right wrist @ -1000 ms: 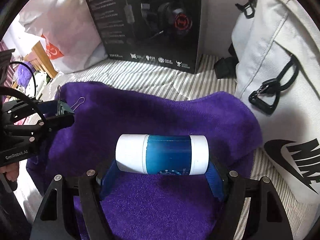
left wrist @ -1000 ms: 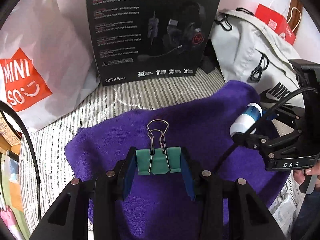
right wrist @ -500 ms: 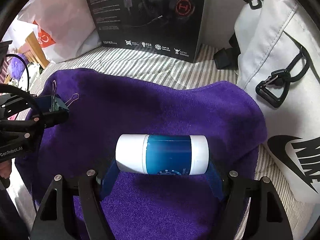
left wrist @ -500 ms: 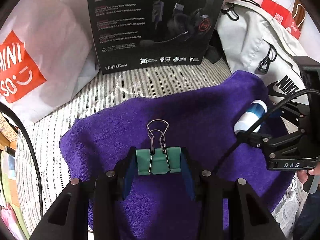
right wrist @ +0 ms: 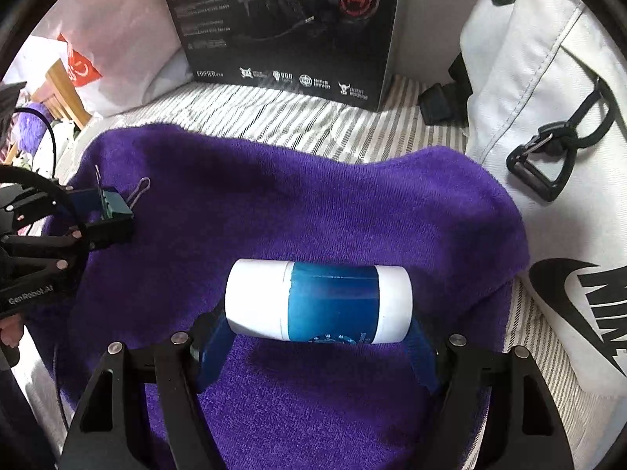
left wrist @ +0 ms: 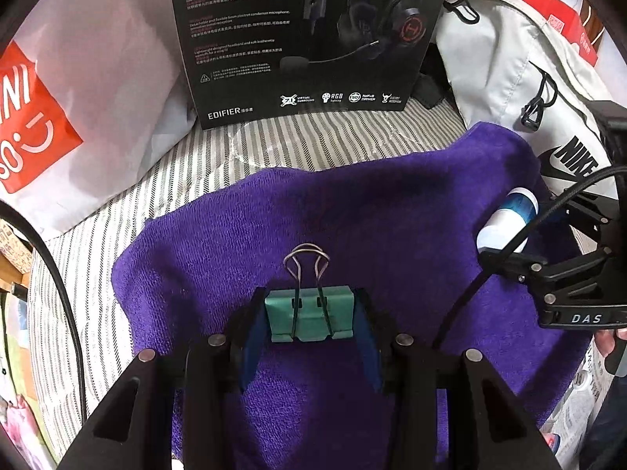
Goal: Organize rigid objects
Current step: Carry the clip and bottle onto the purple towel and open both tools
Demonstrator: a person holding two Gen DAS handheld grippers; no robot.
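Note:
My left gripper (left wrist: 309, 319) is shut on a green binder clip (left wrist: 309, 319), gripping its two sides, with the wire handles pointing away from me over the purple towel (left wrist: 352, 211). My right gripper (right wrist: 318, 305) is shut on a white and blue bottle (right wrist: 318, 300), held crosswise by its two ends above the purple towel (right wrist: 313, 196). In the right wrist view the left gripper (right wrist: 113, 215) with the binder clip (right wrist: 115, 205) hangs at the towel's left side. In the left wrist view the bottle (left wrist: 507, 223) shows at the right, in the right gripper (left wrist: 521, 235).
A black headset box (left wrist: 309, 39) stands at the back on the striped bedding (left wrist: 294, 141). A white sports bag (right wrist: 548, 117) lies to the right. To the left lies a white plastic bag with a red logo (left wrist: 70, 109). A person's hand (left wrist: 607, 342) holds the right gripper.
Both views have tipped down and moved in: the towel and box look larger and higher in frame. Both grips are unchanged.

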